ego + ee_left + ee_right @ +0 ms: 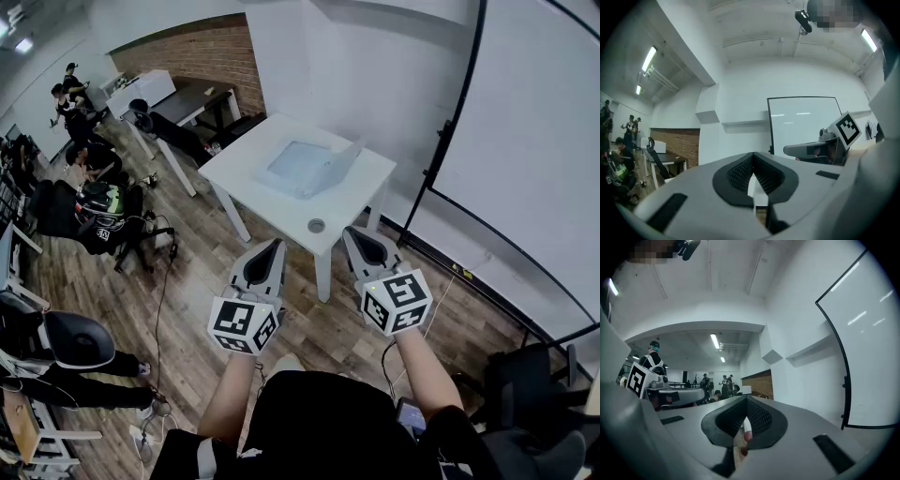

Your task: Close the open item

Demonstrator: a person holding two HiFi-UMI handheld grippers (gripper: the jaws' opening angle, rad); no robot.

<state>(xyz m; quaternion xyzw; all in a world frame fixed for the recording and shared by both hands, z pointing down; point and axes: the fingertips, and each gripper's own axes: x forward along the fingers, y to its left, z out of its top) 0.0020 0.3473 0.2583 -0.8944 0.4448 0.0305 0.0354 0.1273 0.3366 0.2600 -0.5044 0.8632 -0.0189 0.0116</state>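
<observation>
On the square white table, a pale laptop lies open.

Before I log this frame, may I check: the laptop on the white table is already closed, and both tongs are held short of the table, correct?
Not quite: the head view shows the laptop open, its lid raised. The rest stands: it sits on the white table, and the left tongs and right tongs are held short of it.

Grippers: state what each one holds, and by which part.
Nothing is held. The left gripper and right gripper hang short of the white square table, jaws shut together and empty.
</observation>
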